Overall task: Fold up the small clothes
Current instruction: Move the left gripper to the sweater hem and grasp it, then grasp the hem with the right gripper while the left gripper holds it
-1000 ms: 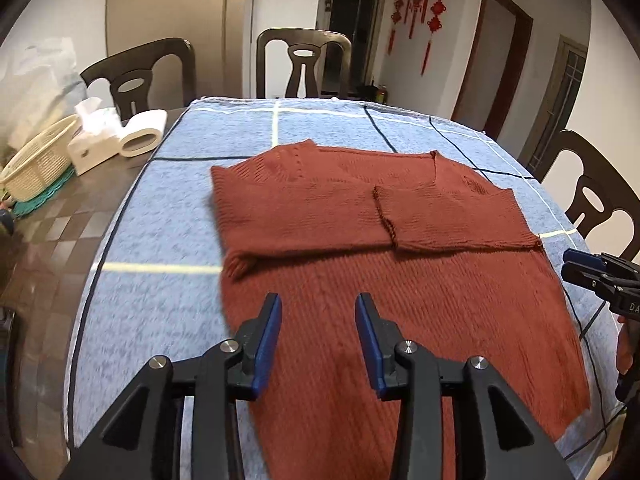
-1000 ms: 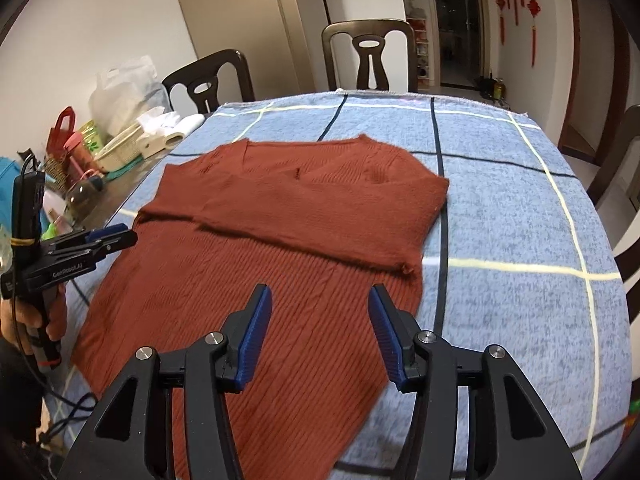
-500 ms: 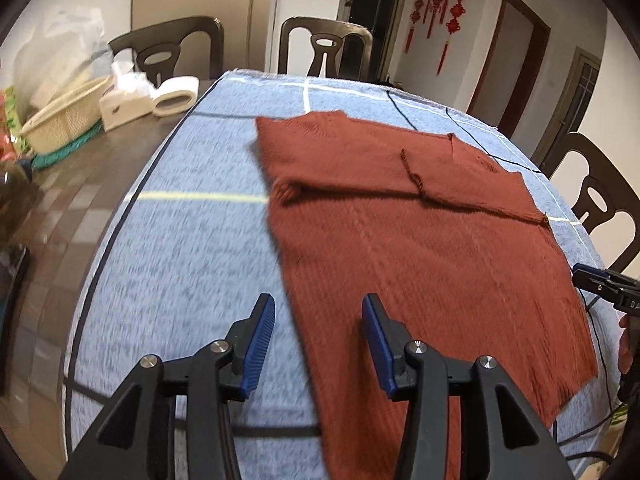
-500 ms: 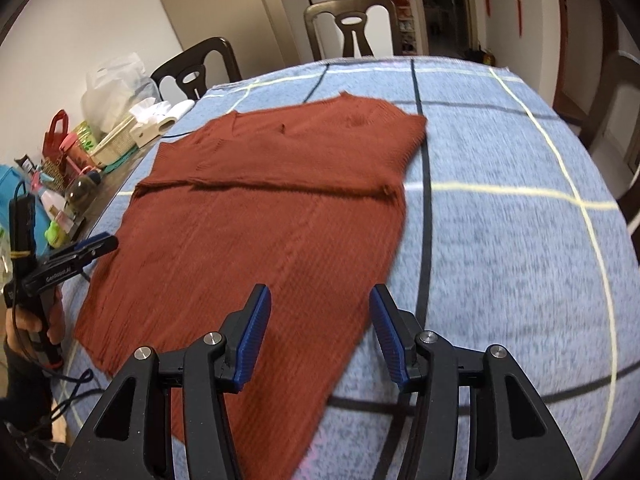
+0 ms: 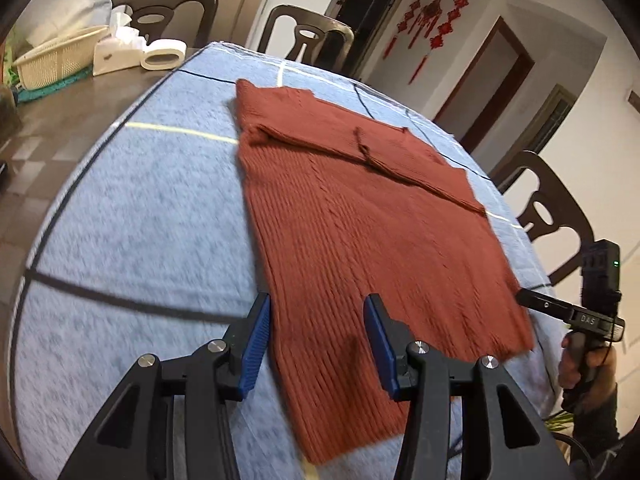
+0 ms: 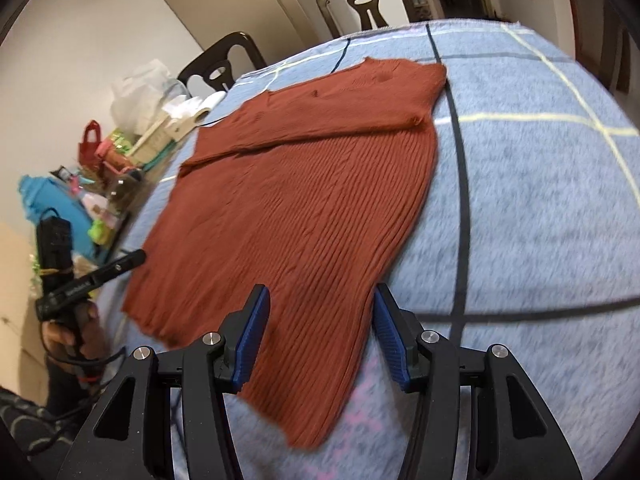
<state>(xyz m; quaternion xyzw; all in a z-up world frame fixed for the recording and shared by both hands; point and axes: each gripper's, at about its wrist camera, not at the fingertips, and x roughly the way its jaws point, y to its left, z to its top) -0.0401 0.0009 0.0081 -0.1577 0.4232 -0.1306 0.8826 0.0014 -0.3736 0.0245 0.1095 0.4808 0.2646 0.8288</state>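
Note:
A rust-red knit sweater (image 5: 360, 216) lies flat on the blue checked tablecloth (image 5: 132, 216), both sleeves folded in across its chest. It also shows in the right wrist view (image 6: 304, 200). My left gripper (image 5: 318, 344) is open and empty, its blue pads straddling the sweater's near left hem corner just above the cloth. My right gripper (image 6: 320, 340) is open and empty, straddling the near right hem corner. Each gripper shows in the other's view, the right one (image 5: 576, 316) and the left one (image 6: 92, 280).
Dark wooden chairs (image 5: 308, 36) ring the table. At the far left stand a wicker basket (image 5: 52, 60), a tissue box and a paper roll (image 5: 162, 54). Bags, bottles and clutter (image 6: 108, 160) crowd the table's left side. The tablecloth edge drops off close below both grippers.
Both grippers have drawn back toward me from over the sweater's middle to its near hem corners and come lower. Both stayed open. The sweater has not moved.

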